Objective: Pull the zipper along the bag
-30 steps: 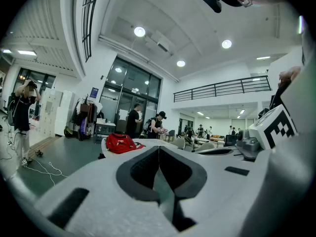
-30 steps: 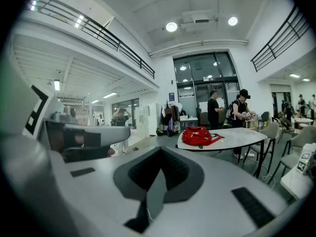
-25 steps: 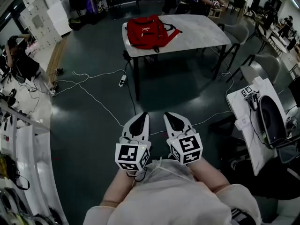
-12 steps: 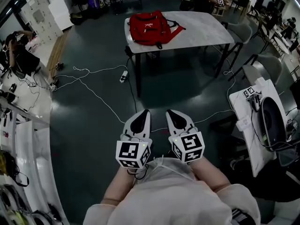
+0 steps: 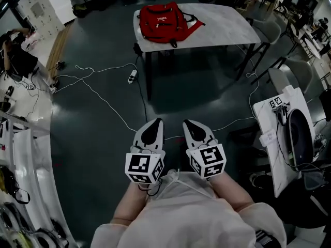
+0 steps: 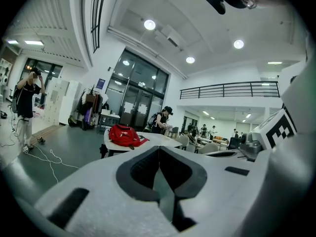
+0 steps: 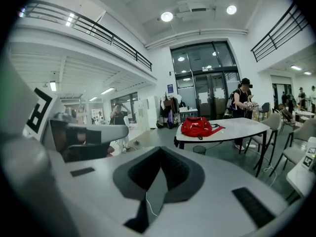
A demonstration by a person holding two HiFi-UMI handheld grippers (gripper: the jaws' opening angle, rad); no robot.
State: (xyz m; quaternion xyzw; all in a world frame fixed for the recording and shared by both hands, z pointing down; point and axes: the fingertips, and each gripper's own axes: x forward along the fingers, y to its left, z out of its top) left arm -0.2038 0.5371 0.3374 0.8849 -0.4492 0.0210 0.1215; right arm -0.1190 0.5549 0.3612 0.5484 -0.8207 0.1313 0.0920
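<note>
A red backpack [image 5: 165,22] lies on the left end of a pale table [image 5: 222,32], far ahead of me across dark floor. Both grippers are held side by side close to my body, pointing toward the table. The left gripper [image 5: 156,121] is shut with nothing in it, and so is the right gripper [image 5: 187,122]. In the left gripper view the backpack [image 6: 123,135] shows small beyond the closed left gripper [image 6: 159,149]. In the right gripper view the backpack [image 7: 197,127] rests on the table [image 7: 239,127] past the closed right gripper [image 7: 160,152]. The zipper is too small to make out.
White cables and a power strip [image 5: 133,76] trail over the floor left of the table. Chairs [image 5: 289,74] and a white bench with equipment [image 5: 279,138] stand at the right. A person [image 7: 243,102] stands behind the table, and another [image 5: 20,56] is at the far left by shelving.
The table and backpack have shifted a little up in the head view. Both grippers stay shut, side by side in front of my body.
</note>
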